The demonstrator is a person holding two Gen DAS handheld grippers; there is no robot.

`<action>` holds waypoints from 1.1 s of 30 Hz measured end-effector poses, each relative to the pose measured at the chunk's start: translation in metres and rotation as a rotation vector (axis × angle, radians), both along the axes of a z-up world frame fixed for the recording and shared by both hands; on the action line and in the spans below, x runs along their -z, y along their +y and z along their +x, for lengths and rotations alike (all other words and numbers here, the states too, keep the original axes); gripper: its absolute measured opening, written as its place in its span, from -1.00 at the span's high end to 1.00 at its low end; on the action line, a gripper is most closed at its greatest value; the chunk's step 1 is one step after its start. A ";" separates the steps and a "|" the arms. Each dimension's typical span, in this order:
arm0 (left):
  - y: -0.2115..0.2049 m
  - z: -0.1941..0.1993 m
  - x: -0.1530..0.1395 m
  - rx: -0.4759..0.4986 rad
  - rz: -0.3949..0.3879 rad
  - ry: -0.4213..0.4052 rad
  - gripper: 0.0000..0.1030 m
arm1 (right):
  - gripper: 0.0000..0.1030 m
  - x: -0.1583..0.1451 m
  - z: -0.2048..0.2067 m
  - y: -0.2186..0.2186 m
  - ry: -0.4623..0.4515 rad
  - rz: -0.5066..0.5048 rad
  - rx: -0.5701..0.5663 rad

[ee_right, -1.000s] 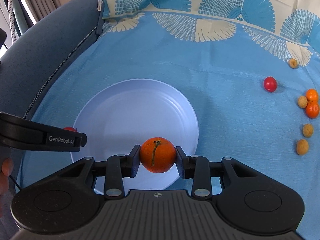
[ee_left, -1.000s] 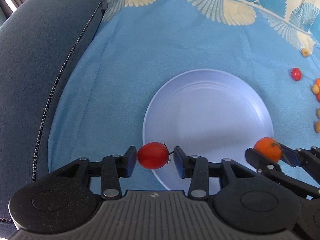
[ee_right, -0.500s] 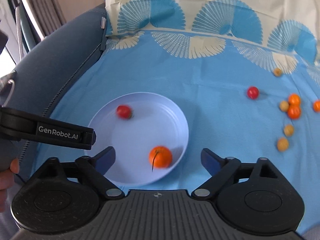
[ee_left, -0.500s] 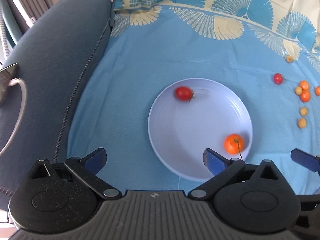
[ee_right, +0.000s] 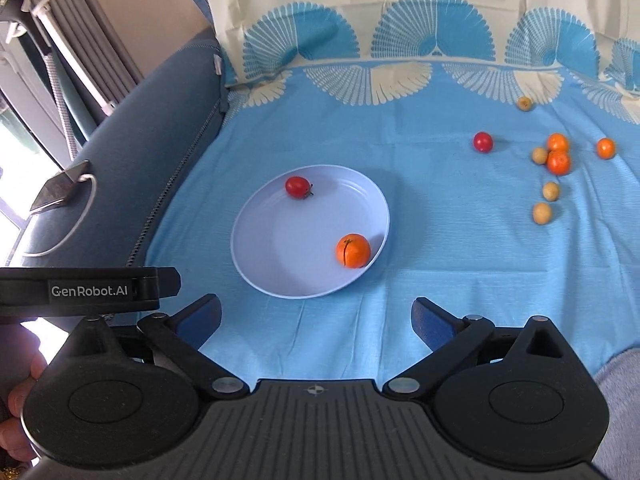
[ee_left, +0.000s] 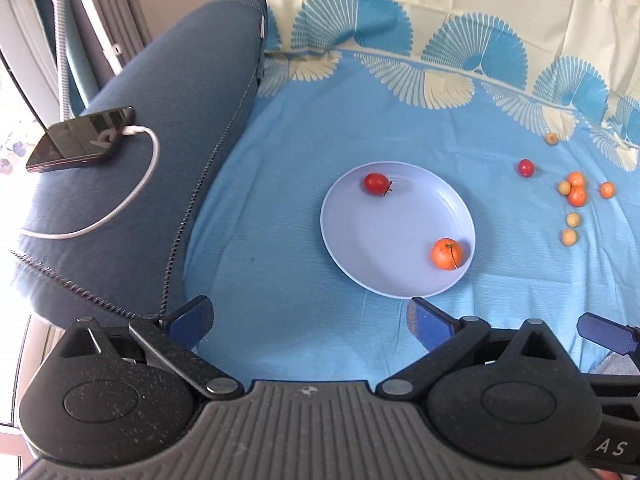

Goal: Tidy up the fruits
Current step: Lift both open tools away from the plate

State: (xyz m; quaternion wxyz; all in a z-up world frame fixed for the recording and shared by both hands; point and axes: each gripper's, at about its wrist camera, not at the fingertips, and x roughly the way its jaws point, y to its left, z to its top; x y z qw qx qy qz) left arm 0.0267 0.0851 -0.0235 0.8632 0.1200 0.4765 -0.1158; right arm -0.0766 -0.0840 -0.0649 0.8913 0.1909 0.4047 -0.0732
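Left gripper [ee_left: 310,322] and right gripper [ee_right: 316,320] both hover near the plate [ee_right: 260,240] with fingers spread wide and holding nothing, tomato [ee_right: 297,187] at the plate's far edge, orange [ee_right: 353,251] at its near right, remaining fruits [ee_right: 558,162] loose on the blue cloth [ee_right: 440,240] to the right.

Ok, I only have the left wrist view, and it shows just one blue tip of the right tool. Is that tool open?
Observer: Yes, the right tool is wide open and holding nothing.
Operator: Does its camera catch the left tool?
Observer: Only the side of its body, at the left edge, labelled GenRobot.AI.
Operator: Anything showing of whoever holds it?
Observer: Part of a hand shows below that side, mostly hidden.
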 end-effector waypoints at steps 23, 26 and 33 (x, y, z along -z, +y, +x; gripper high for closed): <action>0.009 -0.071 -0.037 0.038 0.014 -0.129 -0.99 | -0.98 -0.043 -0.077 0.011 -0.162 -0.028 0.042; 0.011 -0.077 -0.039 0.041 0.011 -0.140 -0.99 | -0.98 -0.046 -0.082 0.012 -0.176 -0.032 0.042; 0.013 -0.081 -0.040 0.043 0.010 -0.143 -0.99 | -0.98 -0.050 -0.090 0.014 -0.193 -0.045 0.046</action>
